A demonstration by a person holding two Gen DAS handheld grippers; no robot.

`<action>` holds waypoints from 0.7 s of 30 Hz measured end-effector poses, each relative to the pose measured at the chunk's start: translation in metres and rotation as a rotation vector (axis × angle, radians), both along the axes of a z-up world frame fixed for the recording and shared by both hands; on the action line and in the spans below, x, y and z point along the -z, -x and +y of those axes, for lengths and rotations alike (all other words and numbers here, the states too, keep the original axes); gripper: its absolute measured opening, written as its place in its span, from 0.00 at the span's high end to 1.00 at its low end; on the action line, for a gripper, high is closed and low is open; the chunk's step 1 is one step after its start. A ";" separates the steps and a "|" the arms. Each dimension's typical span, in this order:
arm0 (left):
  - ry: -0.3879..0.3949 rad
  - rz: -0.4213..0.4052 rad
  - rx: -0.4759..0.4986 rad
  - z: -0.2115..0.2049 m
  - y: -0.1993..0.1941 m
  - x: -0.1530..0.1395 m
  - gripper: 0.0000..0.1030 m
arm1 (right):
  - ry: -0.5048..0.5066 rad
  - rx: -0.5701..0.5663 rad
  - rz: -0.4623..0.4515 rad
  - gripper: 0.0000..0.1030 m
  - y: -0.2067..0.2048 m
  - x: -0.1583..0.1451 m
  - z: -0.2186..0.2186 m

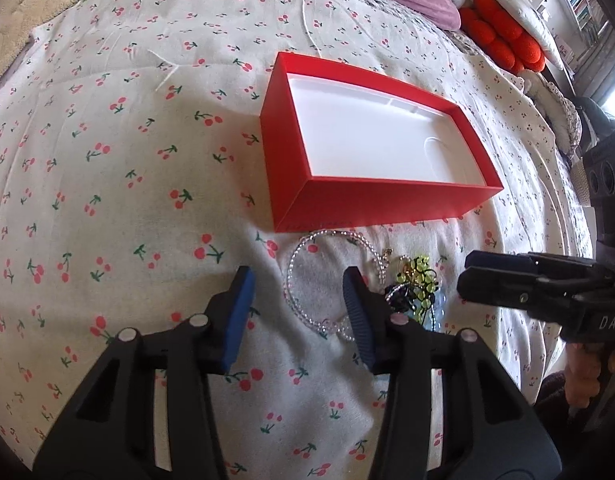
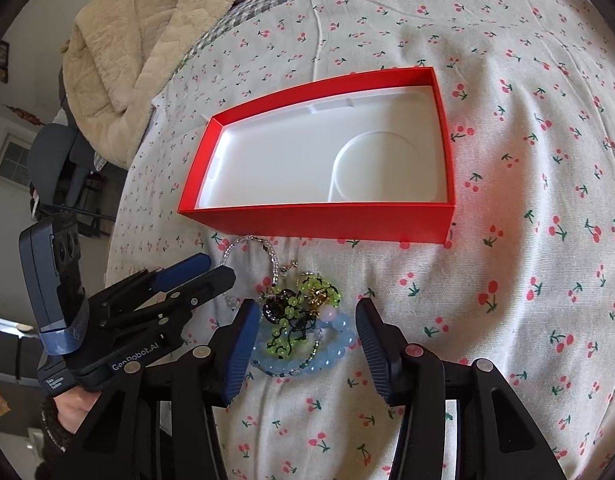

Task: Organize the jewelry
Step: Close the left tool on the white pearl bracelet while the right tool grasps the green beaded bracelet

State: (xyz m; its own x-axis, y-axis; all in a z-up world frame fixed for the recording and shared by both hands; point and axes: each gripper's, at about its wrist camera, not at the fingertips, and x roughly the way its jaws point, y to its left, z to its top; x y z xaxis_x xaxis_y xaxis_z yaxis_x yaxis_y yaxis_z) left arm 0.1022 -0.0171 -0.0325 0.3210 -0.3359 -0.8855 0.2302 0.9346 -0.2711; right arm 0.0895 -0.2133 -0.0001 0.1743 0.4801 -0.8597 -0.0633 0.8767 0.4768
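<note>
My right claw [image 2: 303, 330] hung spread wide over the jewelry, its pads flanking a tangled pile [image 2: 303, 316] of green beads, a blue bracelet [image 2: 307, 354] and something gold, all lying on the cherry-print quilt [image 2: 507, 240] just in front of the red box [image 2: 319, 220]. My left claw [image 1: 299, 300] was spread too, gripping nothing, with a clear bead strand [image 1: 307, 276] looping between its pads and under the right one. The box stood empty, its white liner bare. The risk I saw was the tangle: closing on the heap would likely have lifted several pieces at once, knotted by the black cord, and one could have dropped off on the way to the box. The clear strand seemed to run into the pile, though I could not tell whether it was hooked to it; if so, it would have dragged along. The soft quilt might also have bunched into my pads, and the two claws sat near enough to knock together.
</note>
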 end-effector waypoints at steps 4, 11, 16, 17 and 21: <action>-0.039 0.008 0.002 -0.004 -0.007 0.007 0.71 | 0.013 -0.023 0.024 0.58 -0.005 0.012 0.015; -0.103 -0.010 0.020 -0.012 -0.006 0.012 0.92 | 0.068 -0.024 0.006 0.83 -0.009 0.023 0.020; -0.123 -0.024 0.008 -0.011 -0.002 0.009 0.95 | 0.049 -0.019 -0.031 0.93 -0.006 0.012 0.012; -0.117 -0.024 0.002 -0.010 -0.001 0.007 0.95 | 0.049 -0.016 -0.041 0.94 -0.005 0.008 0.008; -0.103 -0.045 0.000 -0.007 0.003 -0.003 0.95 | 0.035 0.008 -0.092 0.95 0.000 -0.012 -0.004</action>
State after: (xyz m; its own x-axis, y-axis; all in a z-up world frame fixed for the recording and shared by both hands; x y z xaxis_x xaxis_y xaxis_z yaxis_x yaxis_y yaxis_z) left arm 0.0993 -0.0241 -0.0295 0.3614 -0.2443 -0.8998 0.2399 0.9569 -0.1634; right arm 0.0892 -0.2169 0.0120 0.2565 0.4481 -0.8564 -0.0983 0.8936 0.4380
